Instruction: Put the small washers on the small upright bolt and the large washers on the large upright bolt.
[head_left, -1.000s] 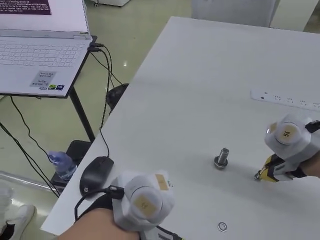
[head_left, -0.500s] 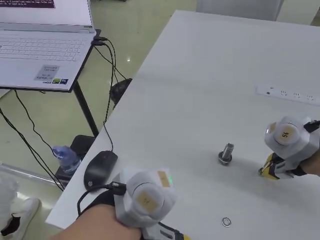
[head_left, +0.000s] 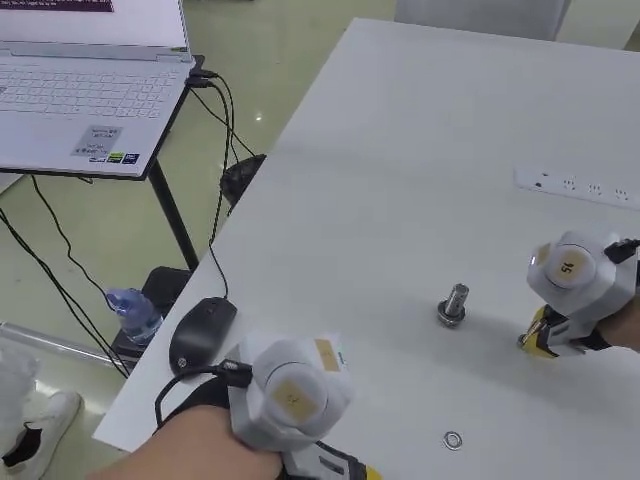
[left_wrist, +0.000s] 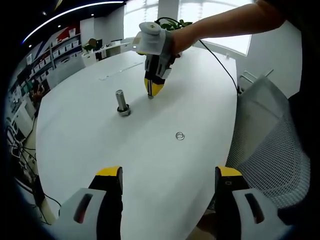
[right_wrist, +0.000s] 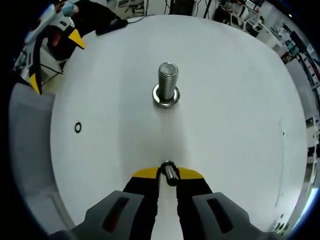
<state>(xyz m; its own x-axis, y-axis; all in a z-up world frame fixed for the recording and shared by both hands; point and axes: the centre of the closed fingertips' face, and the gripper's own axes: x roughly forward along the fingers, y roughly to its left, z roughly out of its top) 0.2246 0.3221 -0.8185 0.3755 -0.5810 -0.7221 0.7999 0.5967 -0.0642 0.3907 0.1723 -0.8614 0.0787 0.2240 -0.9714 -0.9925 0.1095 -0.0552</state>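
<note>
A large steel bolt (head_left: 453, 303) stands upright on the white table (head_left: 400, 180); it is also in the left gripper view (left_wrist: 121, 102) and the right gripper view (right_wrist: 166, 85). My right gripper (head_left: 530, 342) points down at the table just right of it, shut on a small bolt (right_wrist: 169, 172) held upright between the yellow tips. One small washer (head_left: 452, 439) lies flat near the front edge, seen again as a washer (left_wrist: 180, 135) (right_wrist: 78, 127). My left gripper (left_wrist: 167, 175) hovers open near the table's front edge, with nothing between its jaws.
A white power strip (head_left: 578, 189) lies at the far right. A black mouse (head_left: 203, 334) sits at the table's left corner. Left of the table are a laptop (head_left: 80, 90) on a stand, cables and a water bottle (head_left: 132, 315). A mesh chair (left_wrist: 270, 140) stands beside the table.
The head camera has shifted a little, so the whole scene sits slightly differently. Both grippers, the bolt and the washer keep their places.
</note>
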